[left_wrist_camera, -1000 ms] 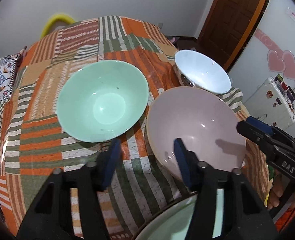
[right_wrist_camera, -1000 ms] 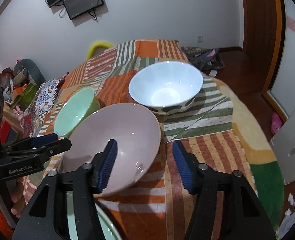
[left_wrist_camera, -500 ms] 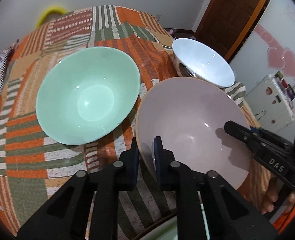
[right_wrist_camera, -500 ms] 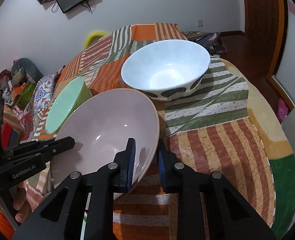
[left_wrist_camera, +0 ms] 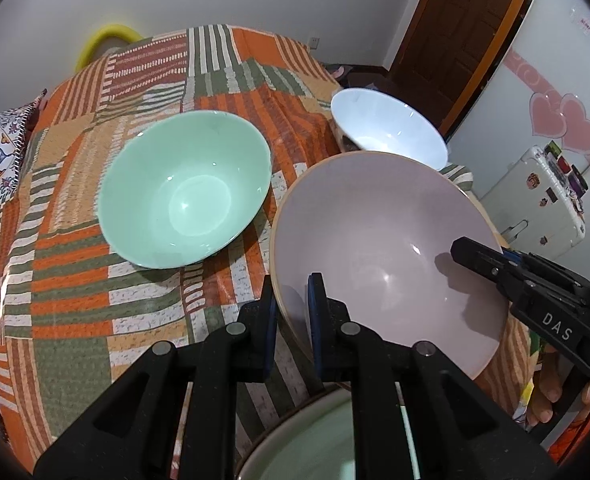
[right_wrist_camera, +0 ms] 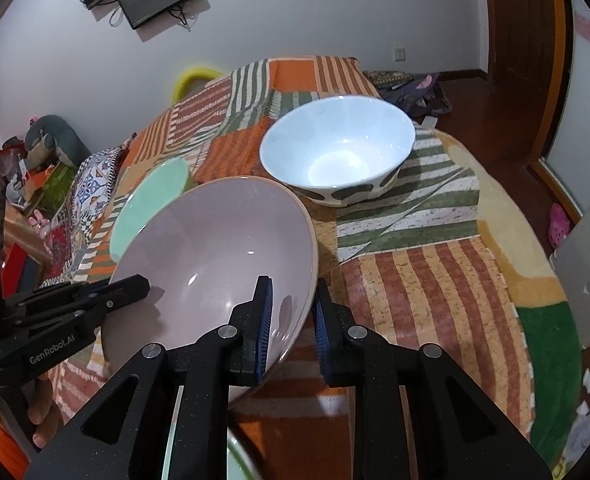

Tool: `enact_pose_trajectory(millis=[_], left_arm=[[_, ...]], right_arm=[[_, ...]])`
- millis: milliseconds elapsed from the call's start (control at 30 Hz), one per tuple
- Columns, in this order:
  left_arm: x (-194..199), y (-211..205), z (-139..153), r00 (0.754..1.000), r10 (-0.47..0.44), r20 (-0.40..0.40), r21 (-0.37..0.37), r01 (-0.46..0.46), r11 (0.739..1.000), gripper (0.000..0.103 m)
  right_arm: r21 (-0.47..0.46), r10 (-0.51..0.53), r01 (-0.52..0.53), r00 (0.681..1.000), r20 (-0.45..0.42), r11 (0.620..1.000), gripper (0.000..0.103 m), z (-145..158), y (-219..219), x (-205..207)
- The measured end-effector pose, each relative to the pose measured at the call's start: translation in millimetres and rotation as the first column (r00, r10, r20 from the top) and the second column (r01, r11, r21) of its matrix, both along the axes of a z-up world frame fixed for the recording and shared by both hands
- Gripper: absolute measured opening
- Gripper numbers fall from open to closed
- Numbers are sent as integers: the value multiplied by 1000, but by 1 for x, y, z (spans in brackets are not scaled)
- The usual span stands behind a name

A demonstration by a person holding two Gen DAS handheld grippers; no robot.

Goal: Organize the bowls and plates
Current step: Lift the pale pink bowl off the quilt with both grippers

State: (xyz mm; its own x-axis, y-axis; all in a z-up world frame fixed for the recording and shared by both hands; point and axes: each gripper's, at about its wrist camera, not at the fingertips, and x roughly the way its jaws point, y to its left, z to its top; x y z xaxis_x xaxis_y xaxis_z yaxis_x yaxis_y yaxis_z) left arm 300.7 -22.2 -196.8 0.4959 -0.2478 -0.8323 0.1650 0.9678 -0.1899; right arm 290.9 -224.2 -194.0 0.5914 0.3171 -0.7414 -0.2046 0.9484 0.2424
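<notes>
The left gripper (left_wrist_camera: 291,312) is clamped on the near-left rim of the pink bowl (left_wrist_camera: 383,248), one blue pad inside the wall and one outside. The right gripper (right_wrist_camera: 291,316) is clamped the same way on the opposite rim of the same bowl (right_wrist_camera: 215,264), so the bowl is held at two points across its width. The bowl sits tilted toward the near edge of the table (left_wrist_camera: 75,280), which carries a striped patchwork cloth; whether its base touches the cloth cannot be determined. A green bowl (left_wrist_camera: 185,192) rests on the cloth just beside the pink bowl, toward the left edge. A white bowl (right_wrist_camera: 337,156) with dark patches on its outer wall stands near the far right edge. The rim of a further pale green dish (left_wrist_camera: 315,440) shows below the grippers at the near edge. Handling judgement: the pink bowl appears glazed, rigid and brittle, with a smooth, slippery wall; its thin rim is the only practical hold, and a two-sided grip resists rotation. Avoid contact between rims when nesting. Legible markings: "DAS" on the right gripper body in the left wrist view; "GenRobot.AI" on the left gripper body in the right wrist view.
</notes>
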Motion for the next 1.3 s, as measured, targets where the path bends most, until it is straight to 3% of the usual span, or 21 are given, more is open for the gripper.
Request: enact_pose_trajectory(millis=[600, 1300], left_arm=[[-73, 18, 59, 994, 33, 100, -28, -31, 999, 13], [-163, 67, 74, 983, 129, 131, -29, -126, 992, 14]], right_arm=[[15, 59, -61, 989, 133, 998, 18, 44, 14, -47], [12, 186, -190, 969, 160, 982, 18, 48, 58, -94]])
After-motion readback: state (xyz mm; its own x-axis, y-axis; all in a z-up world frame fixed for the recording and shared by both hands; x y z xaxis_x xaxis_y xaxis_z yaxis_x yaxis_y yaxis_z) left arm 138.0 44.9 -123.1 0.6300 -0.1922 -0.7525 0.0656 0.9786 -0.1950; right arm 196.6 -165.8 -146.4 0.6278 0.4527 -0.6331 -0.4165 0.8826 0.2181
